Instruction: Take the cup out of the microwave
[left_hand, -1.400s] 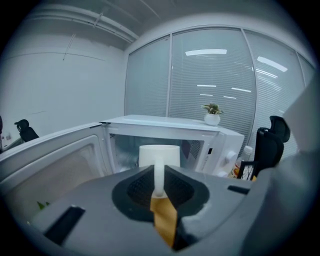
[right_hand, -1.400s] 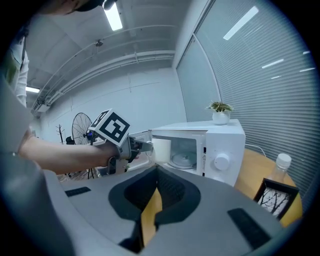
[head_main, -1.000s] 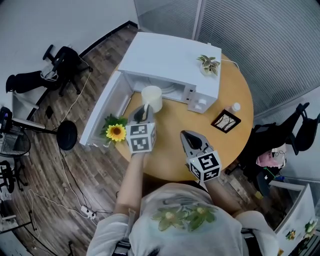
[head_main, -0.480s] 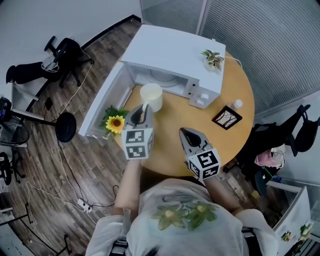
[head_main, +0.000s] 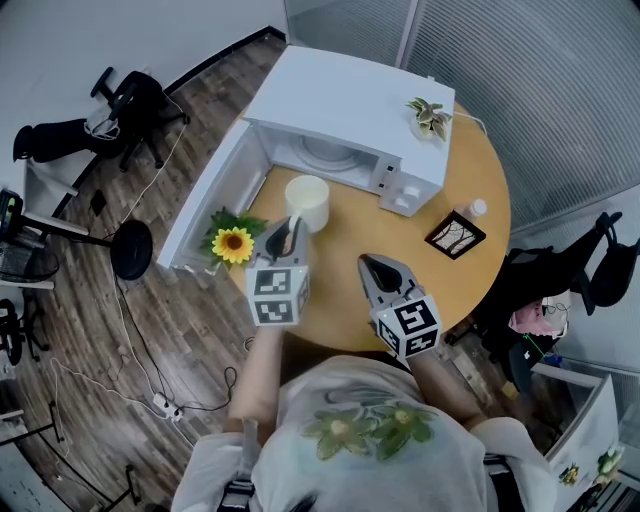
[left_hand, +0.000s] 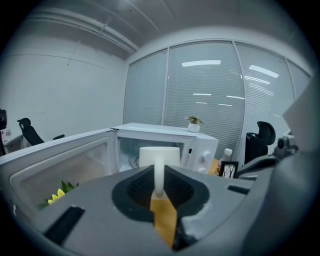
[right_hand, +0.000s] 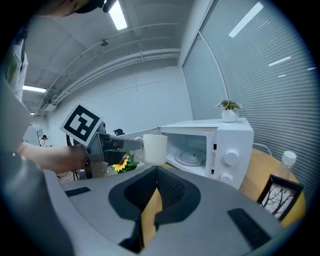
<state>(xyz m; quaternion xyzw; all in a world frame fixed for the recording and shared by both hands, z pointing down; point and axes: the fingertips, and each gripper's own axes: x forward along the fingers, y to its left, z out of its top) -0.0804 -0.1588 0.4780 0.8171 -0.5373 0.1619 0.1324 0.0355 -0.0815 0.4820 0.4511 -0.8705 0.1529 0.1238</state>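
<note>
While your left claw (left_hand: 159, 194) is clamped on the cup's handle (left_hand: 159, 175), its jaws stand only as far apart as that thin white loop, and the cup (left_hand: 159, 156) stands upright just beyond the tips. From above, the cup sits outside the microwave (head_main: 350, 100), just in front of its open cavity and over the desk (head_main: 350, 250). Whether its base touches the desk you cannot tell. Your right claw (right_hand: 151, 200) is closed on nothing, its pads pressed together, and it hangs over the near part of the desk, apart from the cup. The microwave door (head_main: 205, 205) hangs wide open on the left, with a sunflower (head_main: 232, 245) beside it, next to your left claw. A small potted plant (head_main: 428, 115) stands on top of the microwave. To the right of the microwave, a picture frame (head_main: 452, 237) and a bottle (head_main: 472, 210) stand on the desk.
</note>
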